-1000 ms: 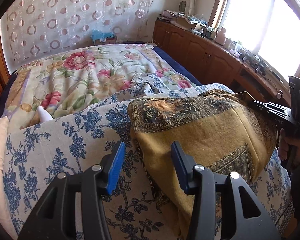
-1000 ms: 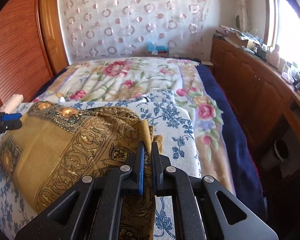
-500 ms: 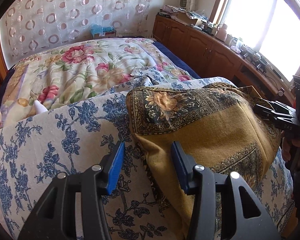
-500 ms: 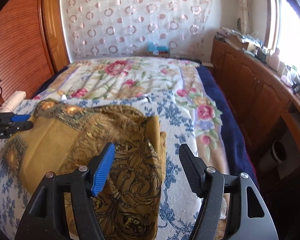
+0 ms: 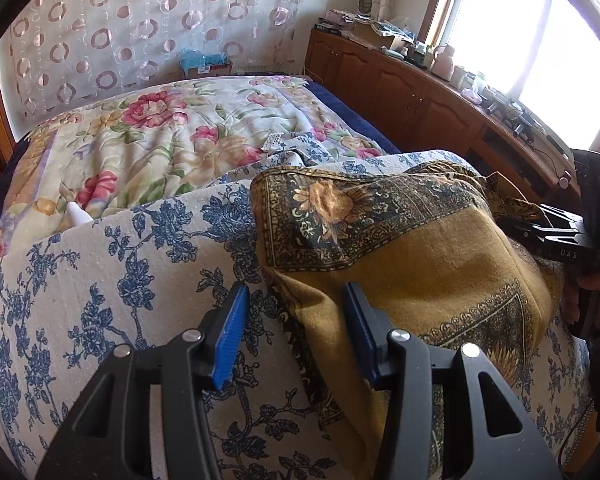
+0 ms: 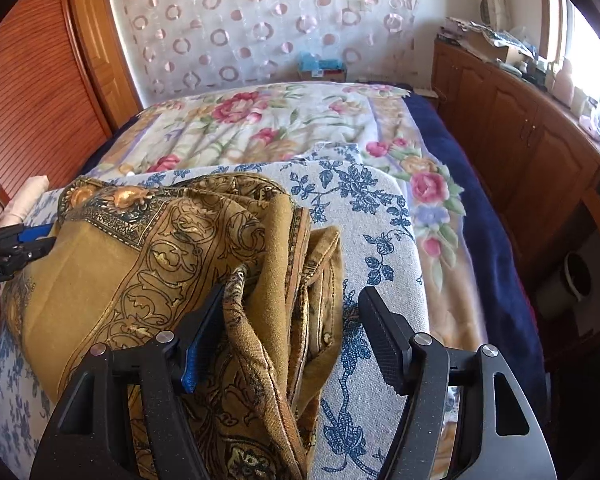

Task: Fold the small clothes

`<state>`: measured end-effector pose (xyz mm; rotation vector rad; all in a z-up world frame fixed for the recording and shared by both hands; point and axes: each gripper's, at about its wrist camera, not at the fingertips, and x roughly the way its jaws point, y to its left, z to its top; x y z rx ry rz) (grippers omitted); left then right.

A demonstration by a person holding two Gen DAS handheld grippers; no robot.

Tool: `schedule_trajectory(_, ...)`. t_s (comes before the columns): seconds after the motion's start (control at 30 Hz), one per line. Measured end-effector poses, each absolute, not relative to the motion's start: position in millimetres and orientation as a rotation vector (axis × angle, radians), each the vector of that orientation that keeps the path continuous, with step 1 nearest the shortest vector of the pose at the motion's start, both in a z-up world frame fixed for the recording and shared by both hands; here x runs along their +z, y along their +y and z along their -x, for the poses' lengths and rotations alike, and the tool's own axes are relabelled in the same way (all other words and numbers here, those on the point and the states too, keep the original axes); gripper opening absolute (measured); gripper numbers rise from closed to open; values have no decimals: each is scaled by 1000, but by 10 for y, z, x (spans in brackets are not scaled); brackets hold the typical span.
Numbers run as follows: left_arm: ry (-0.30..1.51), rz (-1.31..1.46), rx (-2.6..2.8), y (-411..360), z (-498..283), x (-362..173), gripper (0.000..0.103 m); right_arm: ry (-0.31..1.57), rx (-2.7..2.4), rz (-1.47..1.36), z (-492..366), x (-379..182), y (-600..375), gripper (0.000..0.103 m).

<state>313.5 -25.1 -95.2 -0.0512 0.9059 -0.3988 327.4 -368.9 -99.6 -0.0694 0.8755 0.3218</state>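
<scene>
Mustard-gold patterned cloth garment (image 5: 420,264) bunched on blue-and-white floral sheet (image 5: 100,288) over bed, left tool (image 5: 292,332) wide, straddling its near left edge, right tool (image 6: 292,332) wide over its crumpled right folds, holding nothing.

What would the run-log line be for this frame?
left gripper: open, straddling edge of mustard garment | right gripper: open, over bunched folds | garment: on blue-floral cover, partly folded

Mustard-gold cloth (image 5: 440,264) with dark ornate borders lies on a white, blue-flowered cover (image 5: 100,280); tongs' pads (image 5: 230,340) are blue.
</scene>
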Motion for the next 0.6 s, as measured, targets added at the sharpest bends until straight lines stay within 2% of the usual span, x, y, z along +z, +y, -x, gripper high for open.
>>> schedule_trajectory(0.1,915,58,-397,-249,-3152,-937,47,876,333,84,-3267,-1011,-3651,67)
schedule_trajectory(0.17,921,66,-400,-261,-3171,-924,47,879,373,75,-3255,-1007,-3615,50)
schedule_trajectory(0.23,926,82,-411,-253,-3197,-921,47,883,395,74,-3235,-1006,-3575,40)
schedule_trajectory(0.33,926,96,-422,-254,-3232,-919,46,877,416,76,-3214,-1010,-3564,33)
schedule_trajectory(0.37,926,96,-426,-258,-3238,-919,40,873,424,74,-3208,-1017,-3568,31)
schedule_trajectory(0.43,926,92,-425,-271,-3247,-920,37,869,429,73,-3195,-1024,-3569,29)
schedule_trajectory(0.6,925,70,-409,-324,-3266,-929,35,867,429,75,-3179,-1025,-3562,26)
